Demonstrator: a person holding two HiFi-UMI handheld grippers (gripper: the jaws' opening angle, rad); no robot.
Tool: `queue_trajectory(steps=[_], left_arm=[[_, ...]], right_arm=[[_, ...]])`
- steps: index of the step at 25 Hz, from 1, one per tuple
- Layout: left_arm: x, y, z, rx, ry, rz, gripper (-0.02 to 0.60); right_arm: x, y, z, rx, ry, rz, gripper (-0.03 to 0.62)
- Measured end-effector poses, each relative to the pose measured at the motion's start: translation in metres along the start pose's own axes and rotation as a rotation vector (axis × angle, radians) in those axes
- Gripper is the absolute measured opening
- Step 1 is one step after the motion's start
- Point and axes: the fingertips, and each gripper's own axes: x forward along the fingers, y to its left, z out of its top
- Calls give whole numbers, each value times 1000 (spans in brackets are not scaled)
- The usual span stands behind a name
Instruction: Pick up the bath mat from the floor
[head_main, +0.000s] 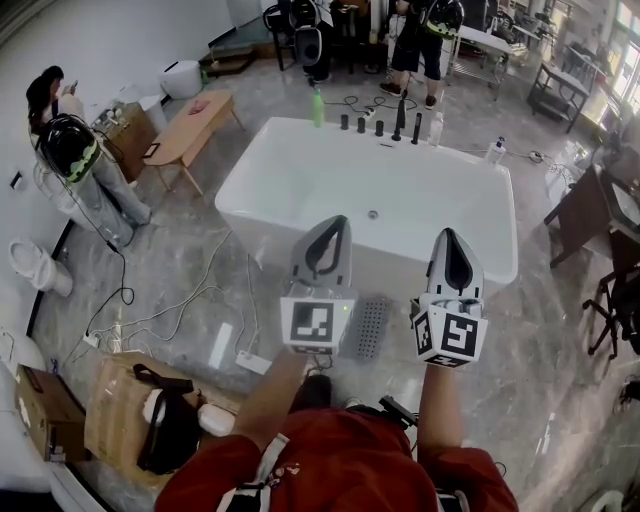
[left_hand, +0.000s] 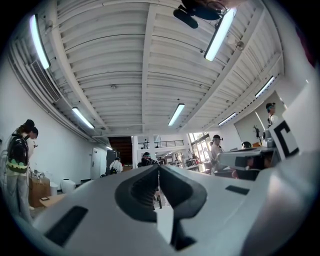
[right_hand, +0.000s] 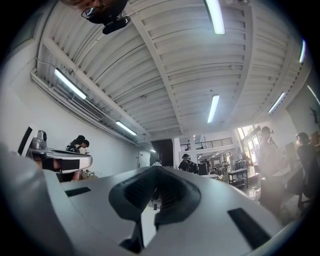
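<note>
We hold the left gripper (head_main: 338, 222) & right gripper (head_main: 448, 236) w/ jaws closed, empty, above the white bathtub (head_main: 290, 190), while the grey bath mat (head_main: 372, 327) lies on the floor (head_main: 540, 380) beside it, seen betw. both grippers.

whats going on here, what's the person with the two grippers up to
A person in a red top stands facing a white bathtub with a gripper in each hand. The left gripper and the right gripper are both shut and empty, held side by side above the floor. The grey bath mat lies on the floor in front of the tub, untouched. The pick-up has not started yet.
</note>
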Motion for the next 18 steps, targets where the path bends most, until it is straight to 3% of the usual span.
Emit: queue_trajectory(steps=[18], left_arm=[[39, 131, -35, -64, 11, 2, 17]], right_arm=[[100, 94, -25, -32, 18, -3, 12]])
